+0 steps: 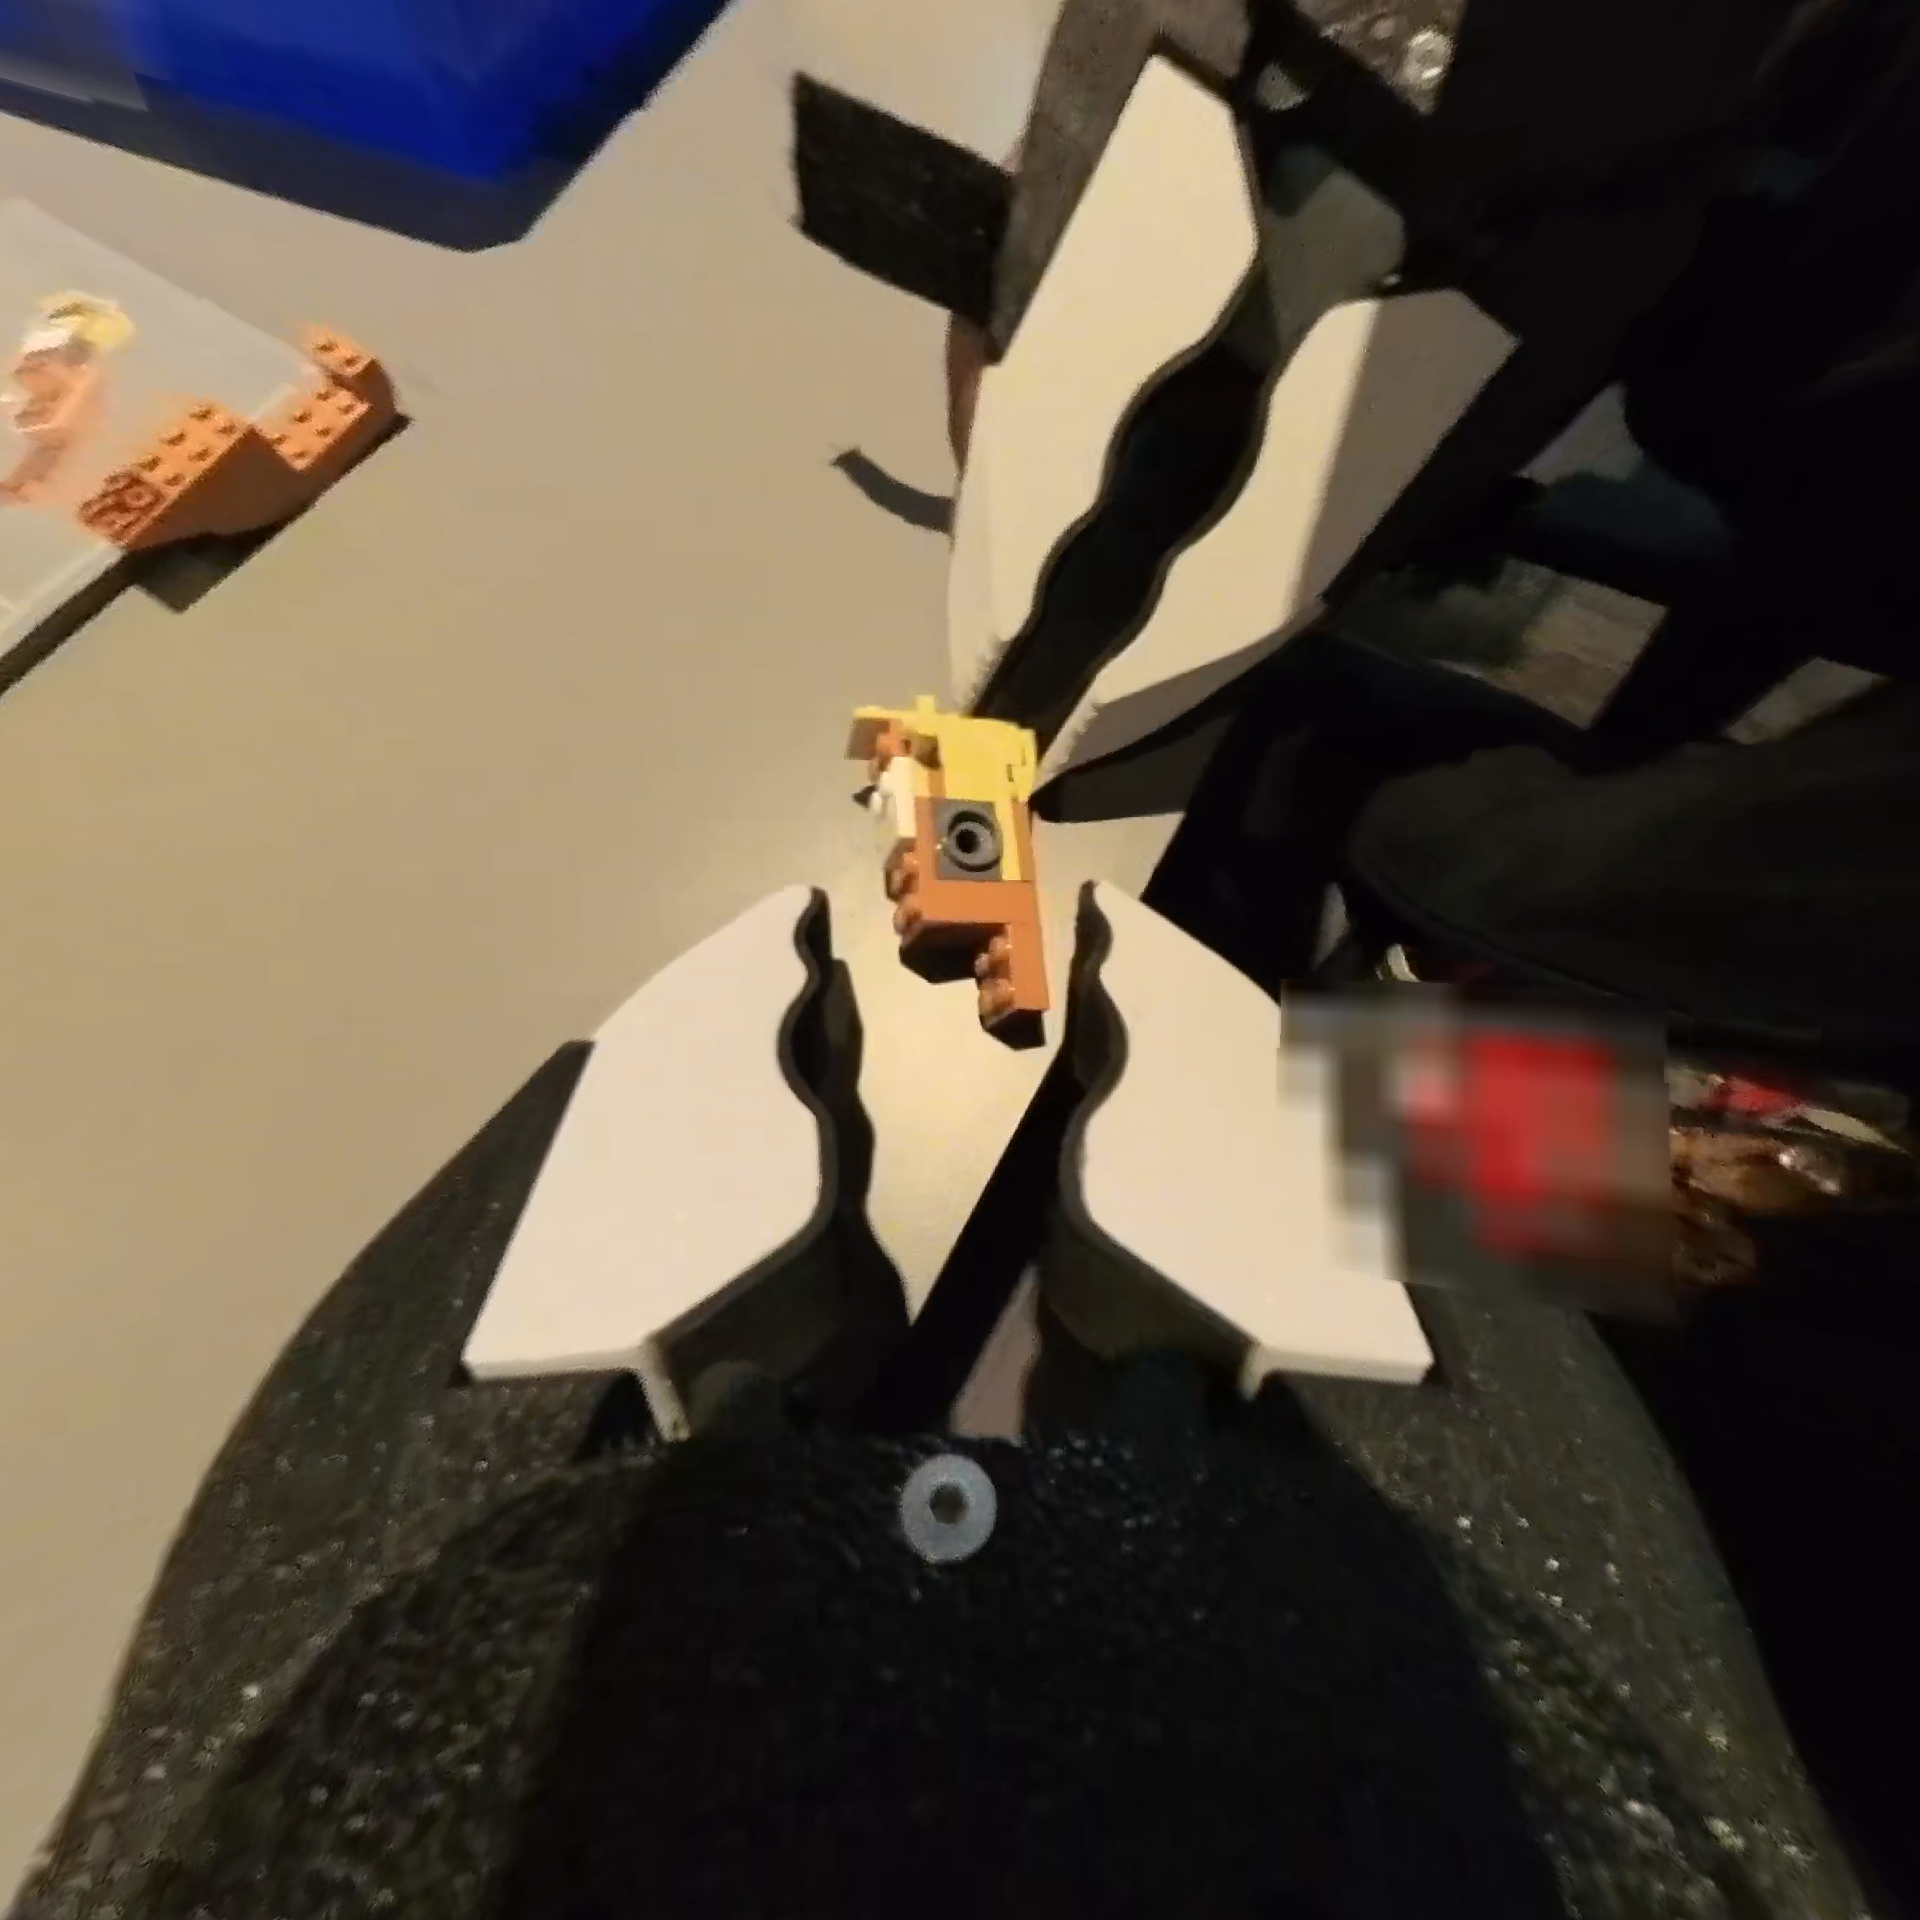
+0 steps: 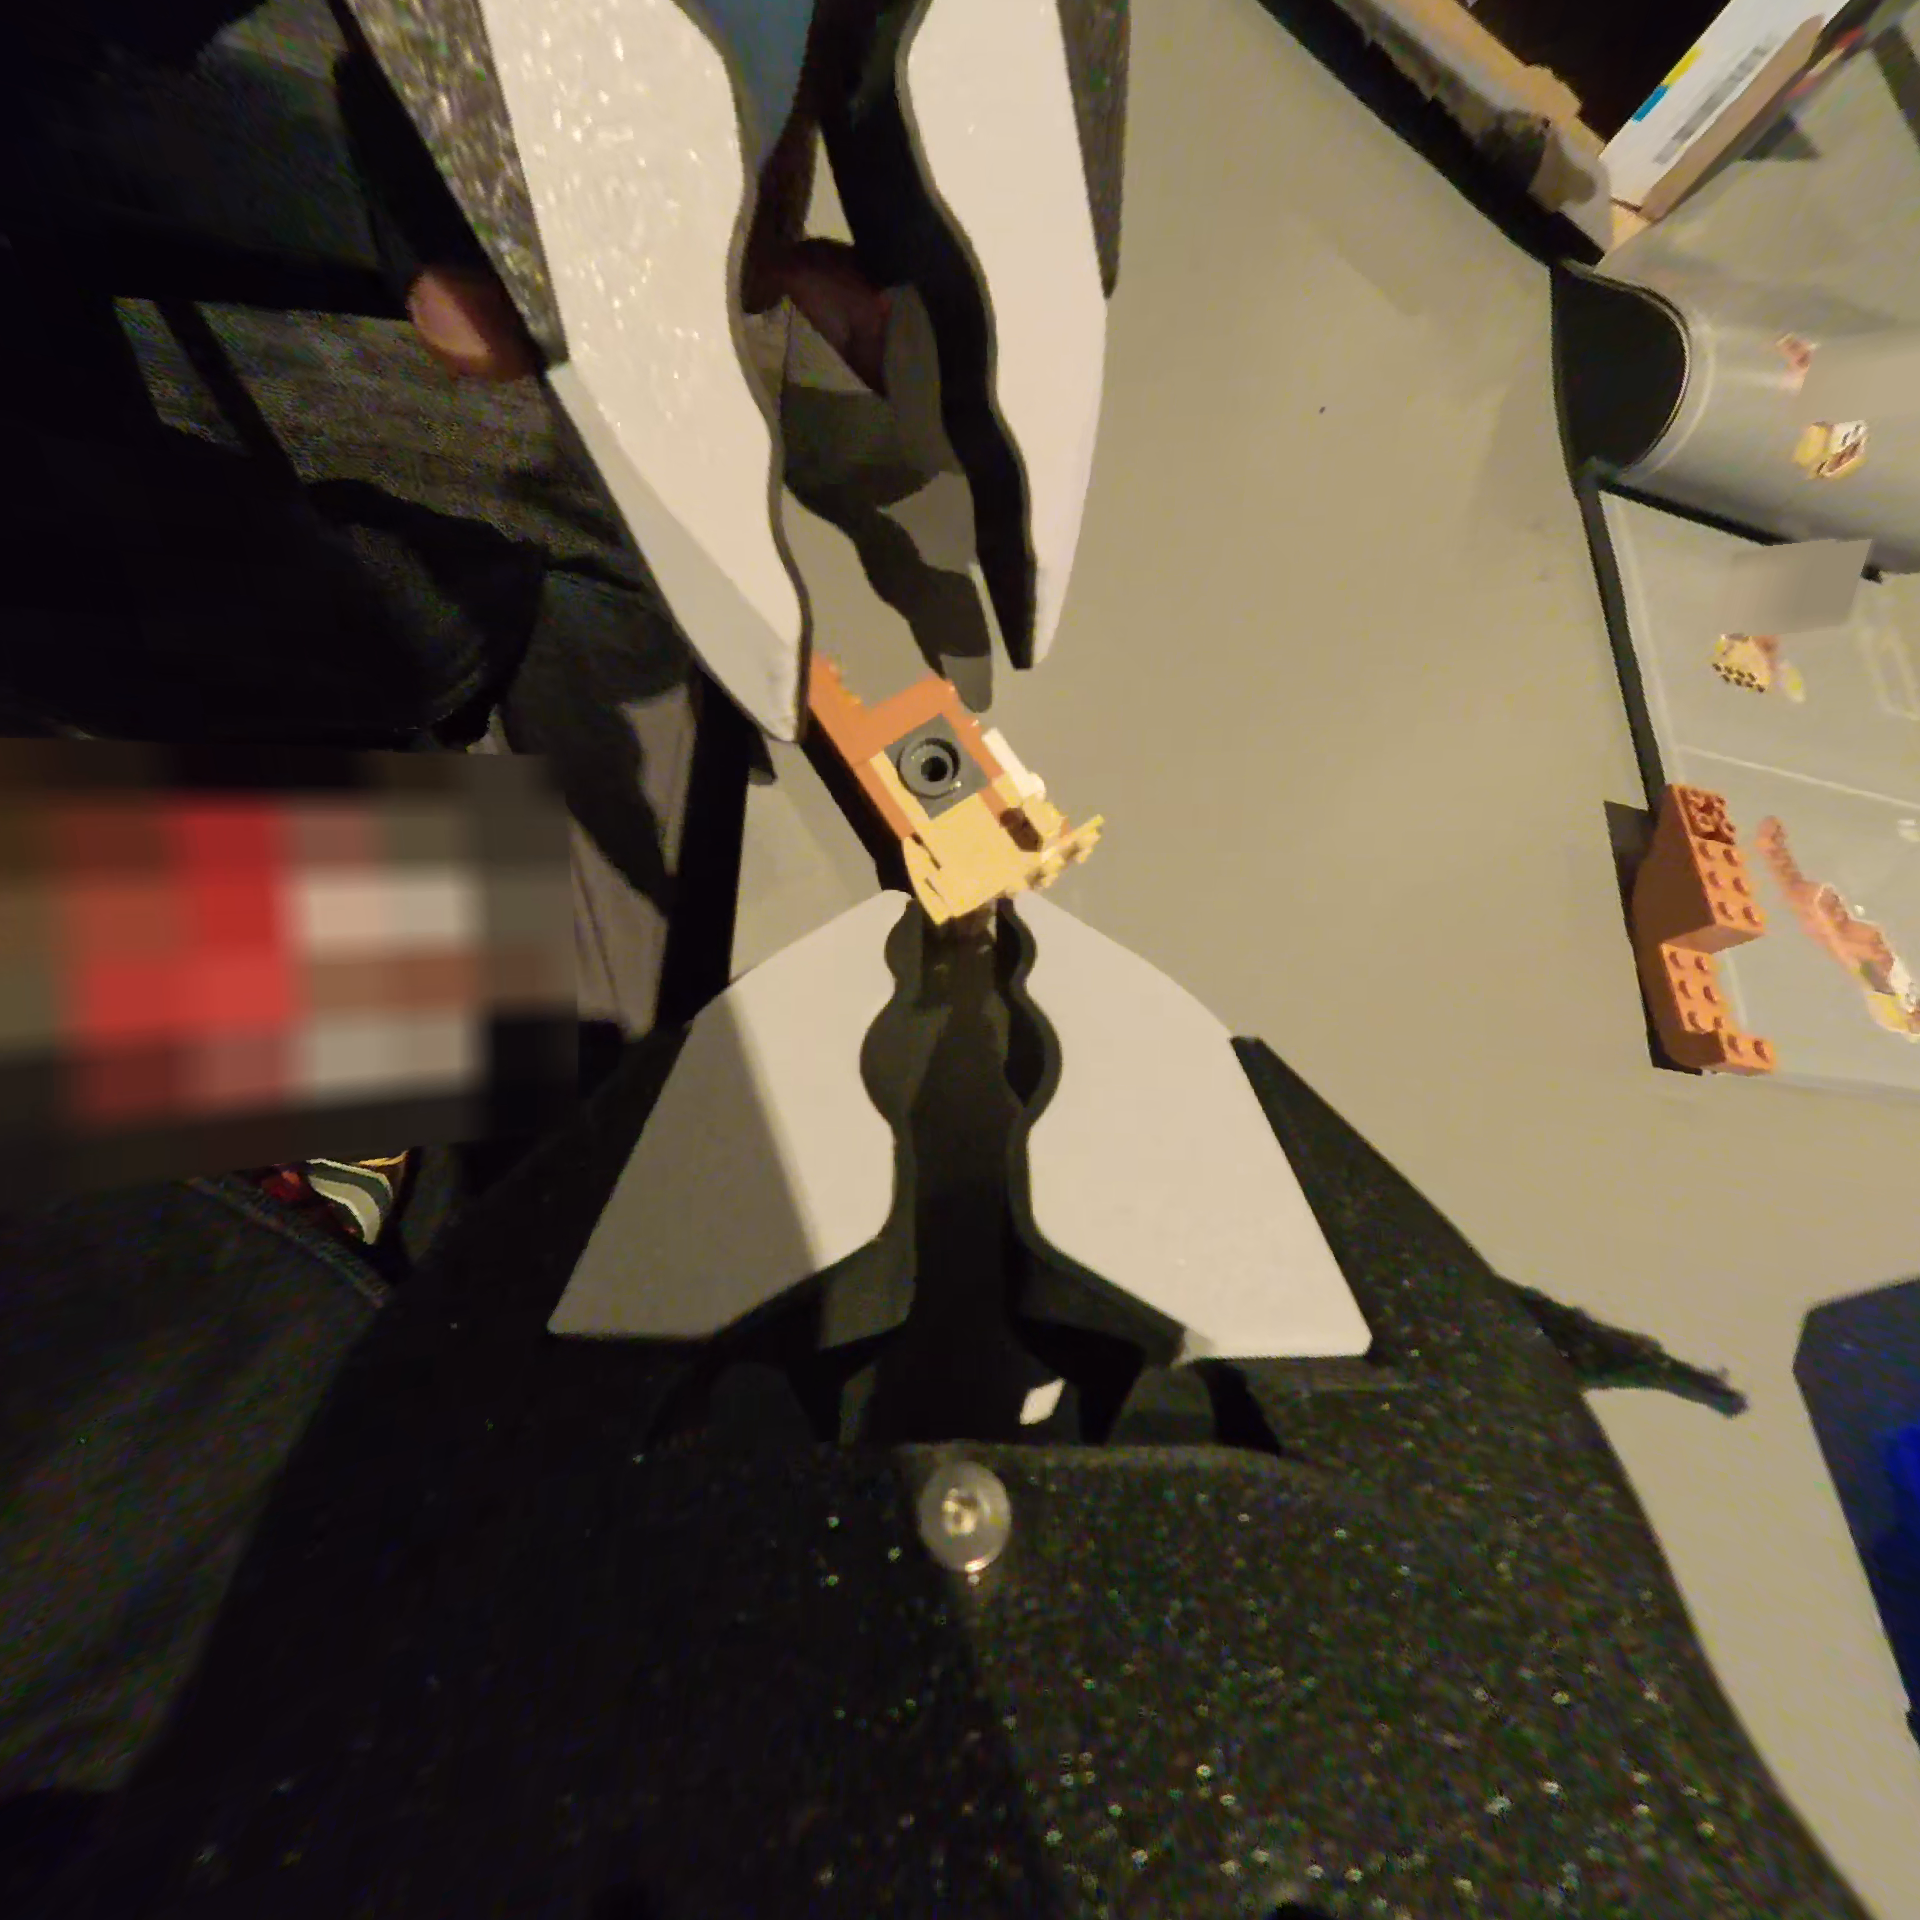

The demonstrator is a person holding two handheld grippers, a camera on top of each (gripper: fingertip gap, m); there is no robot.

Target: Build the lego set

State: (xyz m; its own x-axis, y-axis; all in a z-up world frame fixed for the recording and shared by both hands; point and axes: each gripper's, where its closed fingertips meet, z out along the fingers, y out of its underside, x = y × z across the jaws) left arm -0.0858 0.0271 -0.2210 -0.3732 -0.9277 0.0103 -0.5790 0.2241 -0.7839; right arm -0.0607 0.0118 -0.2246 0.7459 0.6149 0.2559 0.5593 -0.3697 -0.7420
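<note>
Hanging in the air above the counter (image 1: pixel 416 831), the small brick model (image 1: pixel 961 862) is pinched at its yellow end by the right gripper (image 2: pixel 961 920), whose fingers close narrowly on it. Its long axis runs from that grip toward the left gripper (image 1: pixel 951 925), brown end foremost. The left fingers (image 1: pixel 727 1049) stand apart around the brown end; contact cannot be told. A larger brown brick piece (image 2: pixel 1704 935) sits well apart on a clear sheet (image 2: pixel 1787 727).
</note>
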